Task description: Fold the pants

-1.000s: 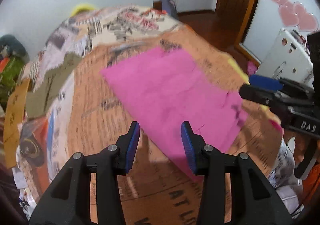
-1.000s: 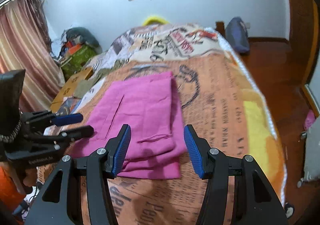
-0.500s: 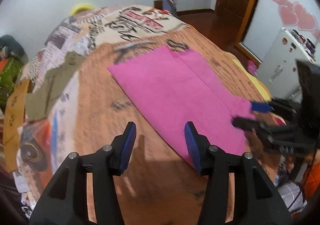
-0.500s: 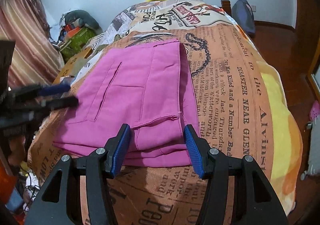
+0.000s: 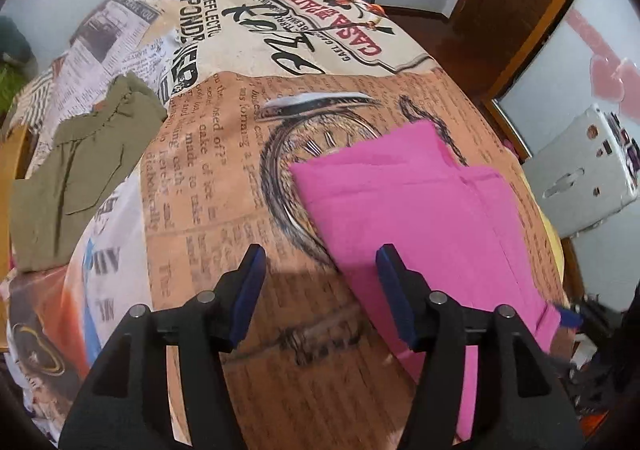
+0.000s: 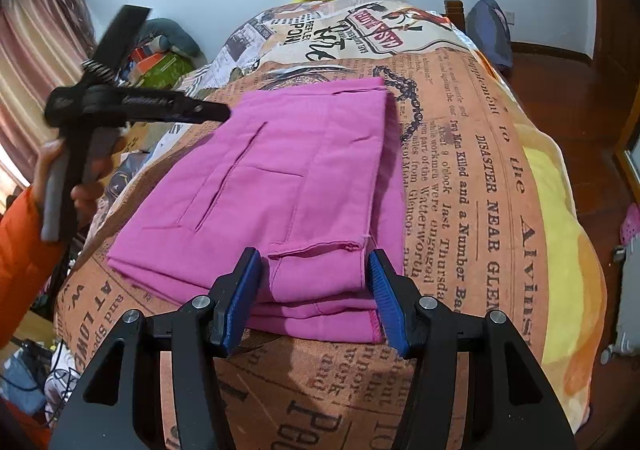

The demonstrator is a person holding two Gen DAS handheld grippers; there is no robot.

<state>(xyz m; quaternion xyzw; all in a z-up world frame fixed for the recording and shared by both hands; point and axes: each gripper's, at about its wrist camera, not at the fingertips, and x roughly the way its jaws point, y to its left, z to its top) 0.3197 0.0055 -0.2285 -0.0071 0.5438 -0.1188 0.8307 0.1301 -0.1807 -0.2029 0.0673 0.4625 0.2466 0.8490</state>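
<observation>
The pink pants (image 6: 288,185) lie folded flat on the newspaper-print bedspread (image 6: 472,177); they also show in the left wrist view (image 5: 420,217). My right gripper (image 6: 314,282) is open, low over the near folded edge, its jaws standing either side of the top flap. My left gripper (image 5: 320,282) is open and empty, just left of the pants' edge, its right finger (image 5: 394,290) over the pink cloth. In the right wrist view the left gripper (image 6: 216,113) reaches in from the left, its tips at the pants' far left corner.
An olive green garment (image 5: 76,165) lies on the bed's left side. A white appliance (image 5: 588,169) and a wooden door (image 5: 516,1) stand to the right. Clutter (image 6: 160,61) is piled by the curtain. A blue bag (image 6: 490,29) leans at the bed's far end.
Both grippers have dropped closer to the bed. The left one moved up along the pants' left edge toward the far corner. The right one closed in on the near folded edge.
</observation>
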